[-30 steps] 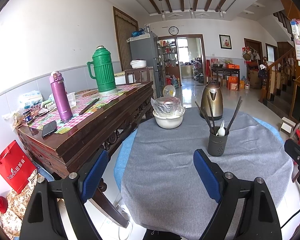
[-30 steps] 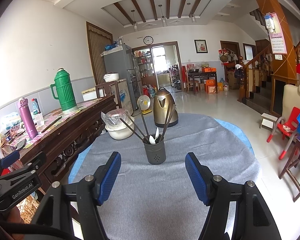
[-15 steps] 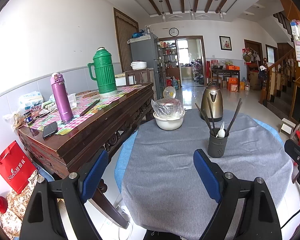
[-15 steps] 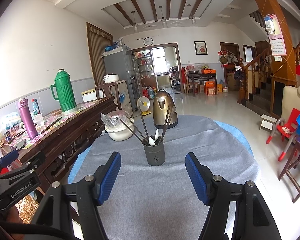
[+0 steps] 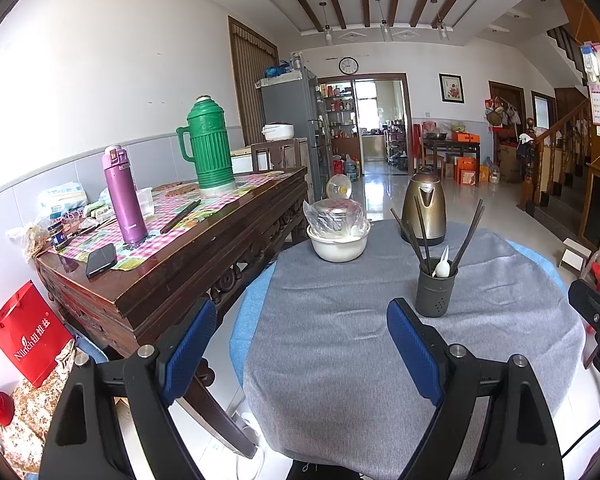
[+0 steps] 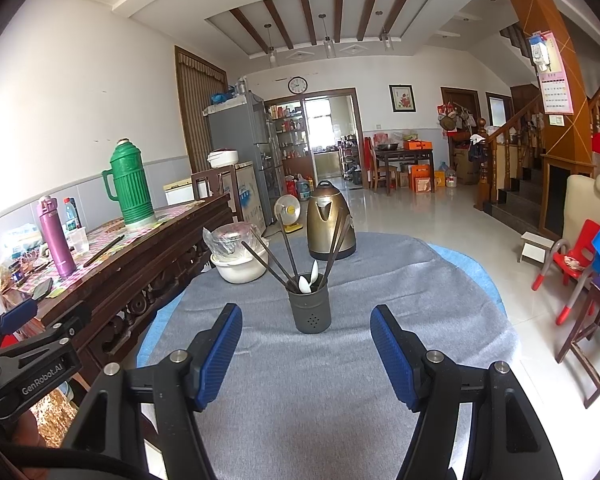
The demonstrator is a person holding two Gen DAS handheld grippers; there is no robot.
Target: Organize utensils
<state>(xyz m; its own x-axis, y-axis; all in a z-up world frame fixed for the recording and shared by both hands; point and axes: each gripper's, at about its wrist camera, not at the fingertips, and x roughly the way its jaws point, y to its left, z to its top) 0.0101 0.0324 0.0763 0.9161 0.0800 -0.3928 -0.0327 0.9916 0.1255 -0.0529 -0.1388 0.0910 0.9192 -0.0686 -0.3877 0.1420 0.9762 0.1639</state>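
left claw [image 5: 298,344]: jaws wide, nothing between the blue pads, hovering over the near edge of the grey cloth [image 5: 340,344].
right claw [image 6: 306,354]: jaws apart, a little narrower, empty, aimed straight at the utensil holder [image 6: 309,308].
utensil holder: upright mid-table, dark chopsticks [image 6: 266,260] fanned out, white spoon [image 6: 305,282] leaning inside; kettle [image 6: 329,222] and bowl [image 6: 240,266] stand behind.
doing it well: i judge one stick should be pinched high on its shaft, lifted straight up, the left claw steadying the holder.
writing: "nutrich" on red bag [image 5: 28,332]; "genrobot.ai" on the left claw's body in the right view.
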